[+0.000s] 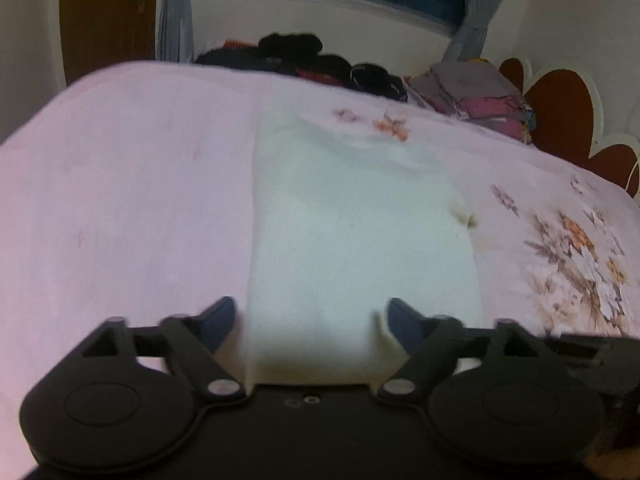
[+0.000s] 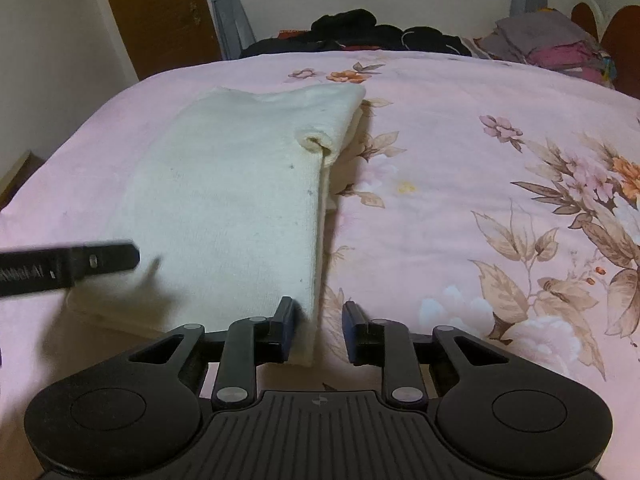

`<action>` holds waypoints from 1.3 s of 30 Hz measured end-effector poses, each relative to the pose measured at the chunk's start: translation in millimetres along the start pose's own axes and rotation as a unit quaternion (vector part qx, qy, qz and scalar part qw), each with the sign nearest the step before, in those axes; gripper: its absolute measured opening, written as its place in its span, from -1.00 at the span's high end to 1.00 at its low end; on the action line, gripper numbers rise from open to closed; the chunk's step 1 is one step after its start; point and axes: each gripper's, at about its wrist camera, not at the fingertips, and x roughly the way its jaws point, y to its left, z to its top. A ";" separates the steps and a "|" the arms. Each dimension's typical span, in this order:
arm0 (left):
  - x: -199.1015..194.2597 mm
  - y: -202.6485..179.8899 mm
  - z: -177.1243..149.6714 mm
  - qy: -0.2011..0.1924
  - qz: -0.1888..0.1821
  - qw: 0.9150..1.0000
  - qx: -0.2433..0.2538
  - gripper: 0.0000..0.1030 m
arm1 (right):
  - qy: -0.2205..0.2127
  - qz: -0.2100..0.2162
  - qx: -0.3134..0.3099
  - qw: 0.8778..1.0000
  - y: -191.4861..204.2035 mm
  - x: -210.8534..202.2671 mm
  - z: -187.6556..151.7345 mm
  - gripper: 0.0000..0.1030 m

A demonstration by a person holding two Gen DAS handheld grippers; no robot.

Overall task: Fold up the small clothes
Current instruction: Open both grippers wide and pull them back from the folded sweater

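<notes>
The folded cream-white knitted garment [image 2: 240, 200] lies flat on the pink floral bedsheet [image 2: 460, 128], running from the near edge toward 12 o'clock, with a small rolled cuff or hole at its right-hand fold. In the left wrist view, the left black two-finger gripper [image 1: 312, 316] stands spread wide, its blue-padded fingertips [image 1: 218, 320] sitting at roughly 10 and 2 o'clock on either side of the garment's near end; the cloth fills the gap between them, and nothing is pinched. In the right wrist view, the right black two-finger gripper [image 2: 318, 328] is parted by a narrow gap, released; its left finger rests against the garment's near right corner, while the right finger sits over bare sheet. The left gripper enters that view as a blurred black bar at 9 o'clock. A heap of dark clothes [image 2: 360, 32] and a folded grey-and-magenta pile [image 2: 548, 40] sit at the far edge.
</notes>
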 end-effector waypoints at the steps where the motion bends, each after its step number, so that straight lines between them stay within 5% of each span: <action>1: 1.5 -2.1 3.7 -0.006 0.002 1.000 0.002 -0.74 | 0.000 0.003 0.005 1.000 -1.7 0.2 -0.3 0.52; 6: 20.1 -3.3 16.3 -0.004 0.020 1.000 -0.007 -0.77 | -0.002 0.012 0.018 1.000 -3.4 -5.8 4.4 0.51; 16: 40.3 5.9 47.6 -0.025 0.032 0.999 -0.035 -0.74 | -0.094 0.025 0.035 0.995 -4.4 -11.4 73.2 0.51; 26: 75.0 14.9 49.9 0.012 0.038 0.998 -0.047 -0.92 | -0.048 0.005 0.029 0.998 -11.0 53.6 83.9 0.51; 35: 68.5 14.1 50.8 0.050 0.074 0.994 -0.060 -1.00 | -0.046 0.010 0.039 0.998 -13.9 49.7 81.3 0.51; 39: 62.1 1.7 52.1 0.068 0.101 0.993 -0.001 -1.00 | -0.065 0.020 0.053 0.996 -9.3 25.9 83.8 0.51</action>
